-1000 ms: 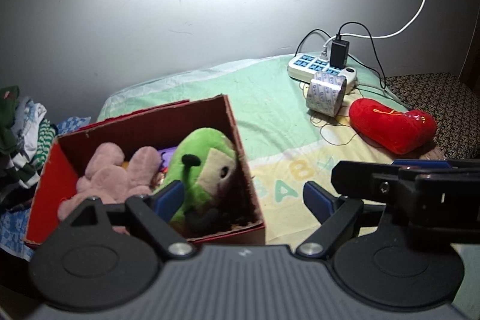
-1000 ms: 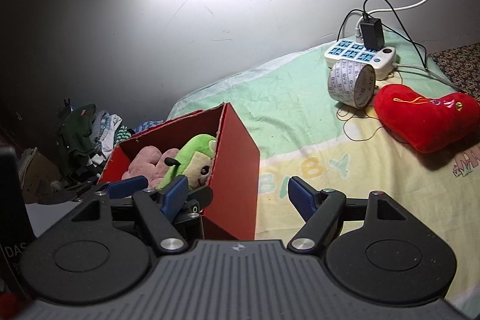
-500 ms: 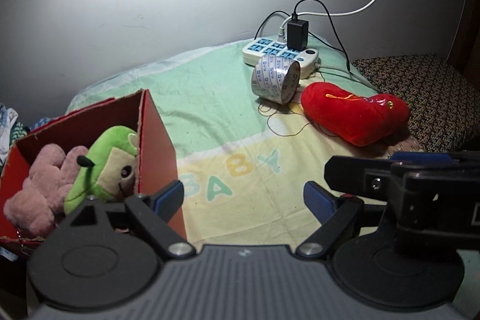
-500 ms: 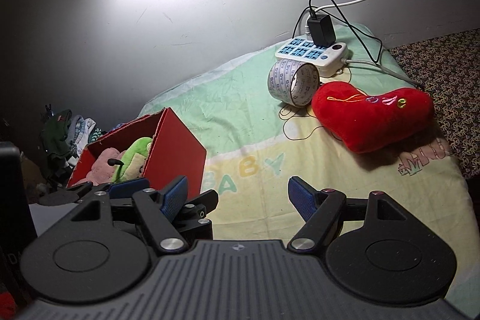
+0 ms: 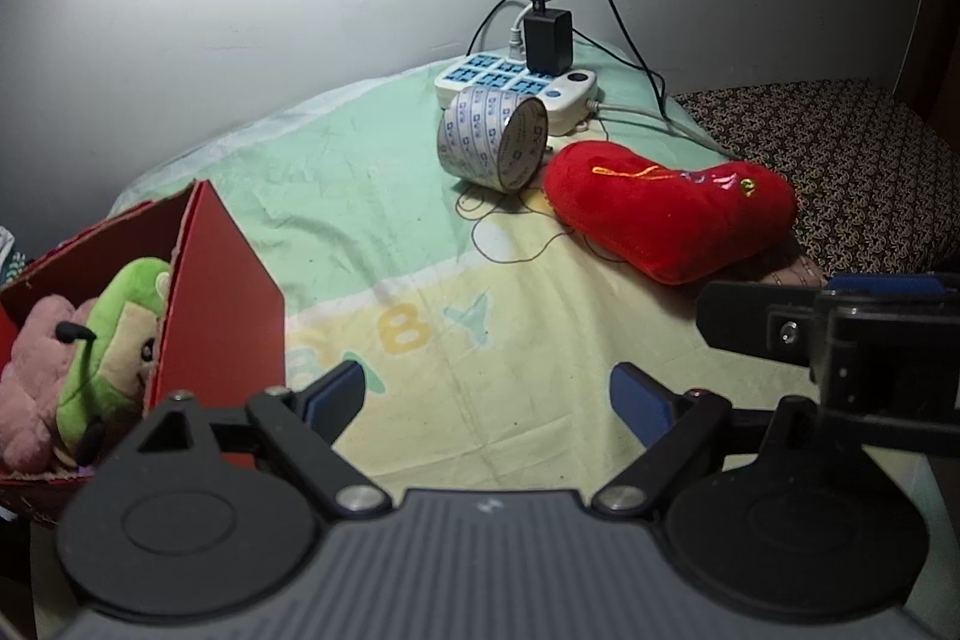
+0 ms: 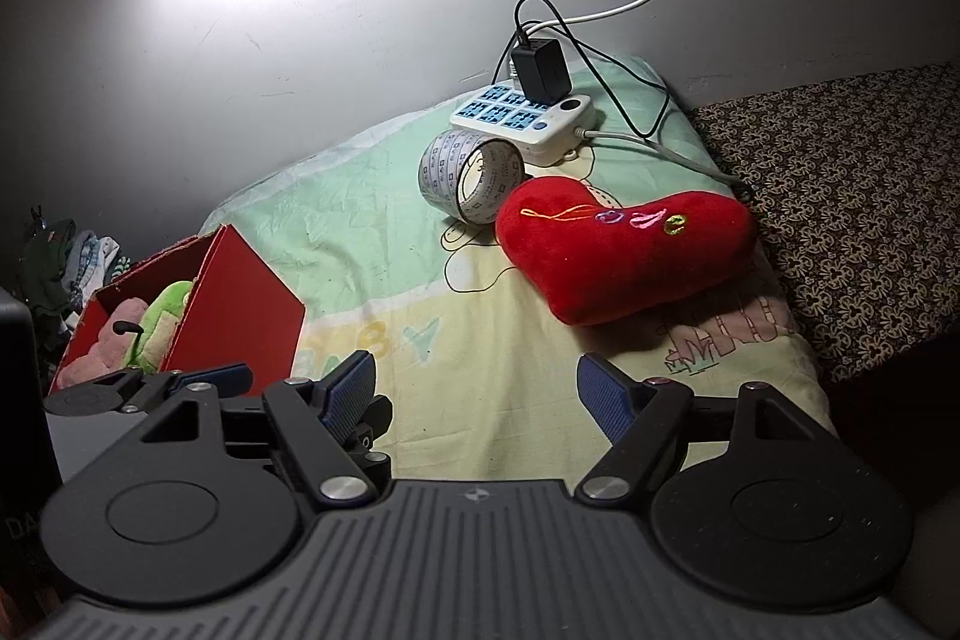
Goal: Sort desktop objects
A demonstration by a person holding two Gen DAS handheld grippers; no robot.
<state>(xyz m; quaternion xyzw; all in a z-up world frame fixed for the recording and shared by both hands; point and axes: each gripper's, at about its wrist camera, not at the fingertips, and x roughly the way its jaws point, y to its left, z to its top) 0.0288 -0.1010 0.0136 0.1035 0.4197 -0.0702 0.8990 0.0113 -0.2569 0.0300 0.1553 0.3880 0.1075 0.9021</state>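
Two handheld grippers hung empty above a bed spread with a pale green and yellow printed sheet [image 6: 360,244] during a sorting job that looked, by this evidence, partly done. The left gripper [image 5: 486,400] had its blue-padded jaws spread wide with nothing between them, and the right gripper [image 6: 477,388] was likewise wide open and holding nothing.

An open red cardboard box [image 5: 222,292], at about nine o'clock in both wrist views, already contained a green plush toy with a tan face [image 5: 114,328] and a pink plush toy [image 5: 30,370] packed side by side, suggesting the soft toys were being gathered there.

A red heart-shaped plush cushion with embroidered lettering [image 6: 624,250] lay loose on the sheet at roughly one o'clock from the right gripper, well apart from the box. Just beside it, at twelve o'clock, stood a roll of white tape printed with blue marks [image 6: 468,184], resting on its side. Behind the roll sat a white power strip with blue sockets [image 6: 522,118], a black charger [image 6: 540,70] plugged into it.

The heart cushion and the tape roll appeared to be what remained to be sorted; the cushion seemed the nearer candidate for the right gripper.
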